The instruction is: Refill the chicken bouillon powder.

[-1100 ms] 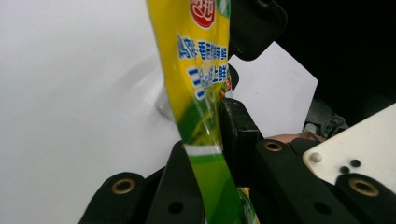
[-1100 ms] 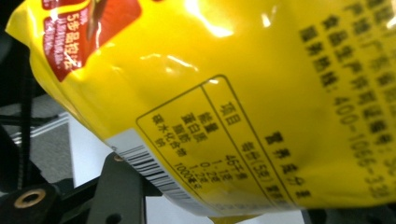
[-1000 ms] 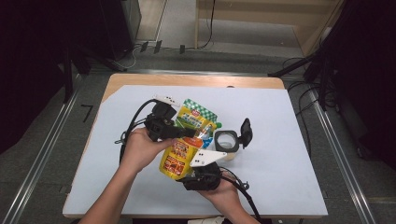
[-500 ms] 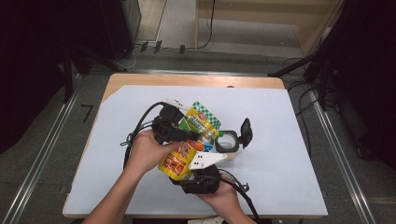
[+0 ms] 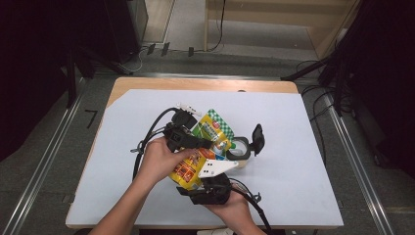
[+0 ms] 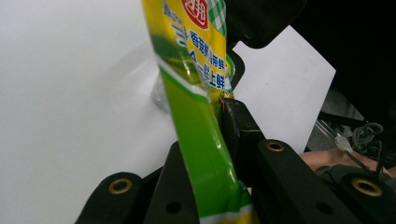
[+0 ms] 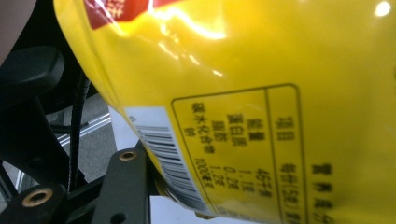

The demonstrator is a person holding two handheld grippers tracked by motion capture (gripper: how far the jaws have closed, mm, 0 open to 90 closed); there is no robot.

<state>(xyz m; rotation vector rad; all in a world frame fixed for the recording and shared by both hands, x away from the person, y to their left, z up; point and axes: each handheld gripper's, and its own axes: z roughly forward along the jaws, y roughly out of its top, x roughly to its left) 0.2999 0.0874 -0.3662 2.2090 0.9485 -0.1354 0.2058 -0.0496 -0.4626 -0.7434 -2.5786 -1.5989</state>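
At the centre of the high view, over the bench (image 5: pixel 303 147), the left gripper (image 5: pixel 195 142) and right gripper (image 5: pixel 208 183) each have fingers clamped on the yellow-green pouch (image 5: pixel 192 165); keep both grips firm, moving together, so the slick film doesn't slip.

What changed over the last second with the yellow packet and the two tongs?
The yellow packet tipped from nearly upright to slanted, its lower end swinging left. Both tongs, left and right, stayed clamped on it. The container with its open lid and the green pouch kept their places.
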